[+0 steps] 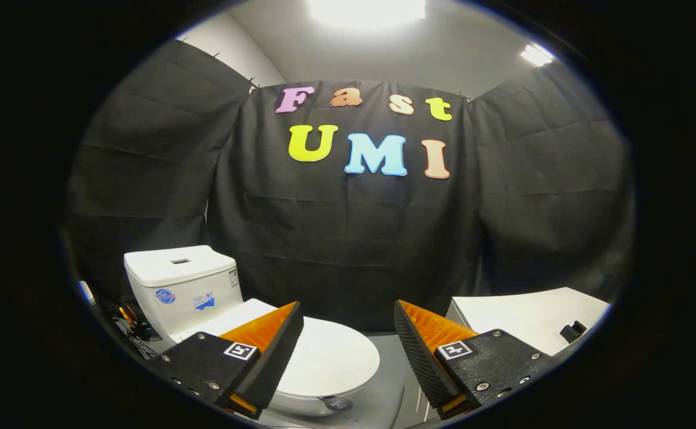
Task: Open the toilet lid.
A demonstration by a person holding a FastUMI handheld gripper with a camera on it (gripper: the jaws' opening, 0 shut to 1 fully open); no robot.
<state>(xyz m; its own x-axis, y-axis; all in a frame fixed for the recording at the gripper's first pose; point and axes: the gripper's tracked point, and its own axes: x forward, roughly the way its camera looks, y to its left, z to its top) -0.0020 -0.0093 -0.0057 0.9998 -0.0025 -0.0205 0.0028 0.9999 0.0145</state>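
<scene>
Toilet lid (330,357): white, oval, lying flat and closed on the bowl. Landmark for these notes is the toilet itself.

Cistern (181,289) stands at the rear of the toilet, white and boxy, with a rectangular flush button (180,261) set in its top. Two small stickers on its front face and one on its side corner; too small to read. Lid runs forward from the cistern base toward the camera. A small dark round tag (337,404) sits on the front of the toilet bowl, under the lid's front edge.

Gripper (348,333): fingers spread wide apart, nothing between them, touching nothing. It hangs above and in front of the toilet. Left finger (276,351) overlaps the near-left part of the lid in the view, but shows no contact. Right finger (422,351) is off to the right of the toilet, over the grey floor (392,381). The lid's front curve shows in the gap between the two fingers.

Right of the toilet, across a strip of floor, stands a white cabinet-like unit (527,319) with a flat top; a small dark object (572,331) rests near its far right edge, kind unclear. Left of the cistern, low down, a tangle of dark cables and small items (133,325), not identifiable.

Behind the toilet hangs black cloth (348,238), the booth wall. Bright ceiling lights (366,9) above it.
</scene>
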